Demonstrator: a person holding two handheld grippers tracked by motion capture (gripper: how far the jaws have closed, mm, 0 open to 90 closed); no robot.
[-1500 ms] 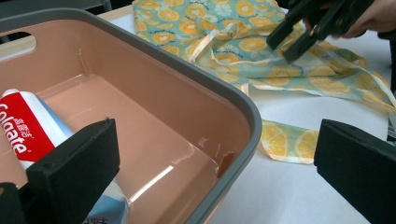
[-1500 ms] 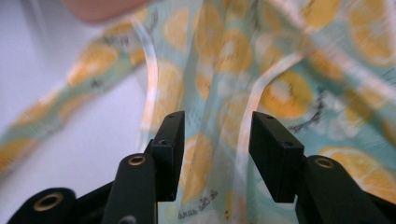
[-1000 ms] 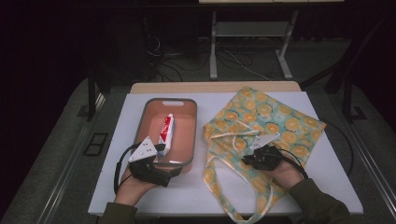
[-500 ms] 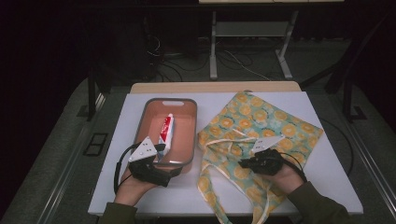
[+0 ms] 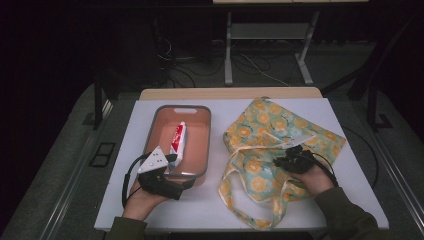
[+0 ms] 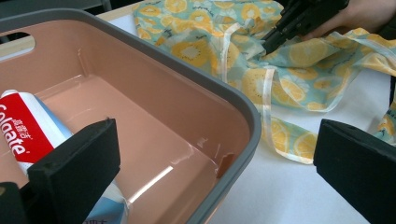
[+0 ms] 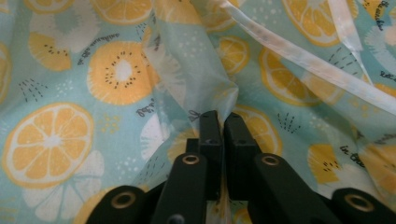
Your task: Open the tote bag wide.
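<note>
A tote bag [image 5: 280, 130] printed with orange slices lies rumpled on the right of the white table, its handles trailing toward the near edge. My right gripper [image 5: 278, 161] rests on it. In the right gripper view its jaws [image 7: 220, 116] are nearly together with a fold of the bag [image 7: 116, 70] pinched between them, and they have just been opening slightly. My left gripper [image 5: 182, 172] is open and straddles the near right wall of the pink tray [image 5: 206, 145]. One jaw sits inside beside the toothpaste tube [image 5: 178, 140], the other outside.
In the left gripper view the tray wall [image 6: 224, 93] runs between my open jaws, with the toothpaste [image 6: 23, 126] at left and the bag [image 6: 196, 46] and right gripper [image 6: 275, 39] beyond. Bare white tabletop [image 5: 210, 210] lies along the near edge. Dark floor and table legs lie behind.
The right gripper pulled the bag fabric toward the near left, then moved back to the right, and the bag's folds and handles shifted with it. The left gripper has stayed put.
</note>
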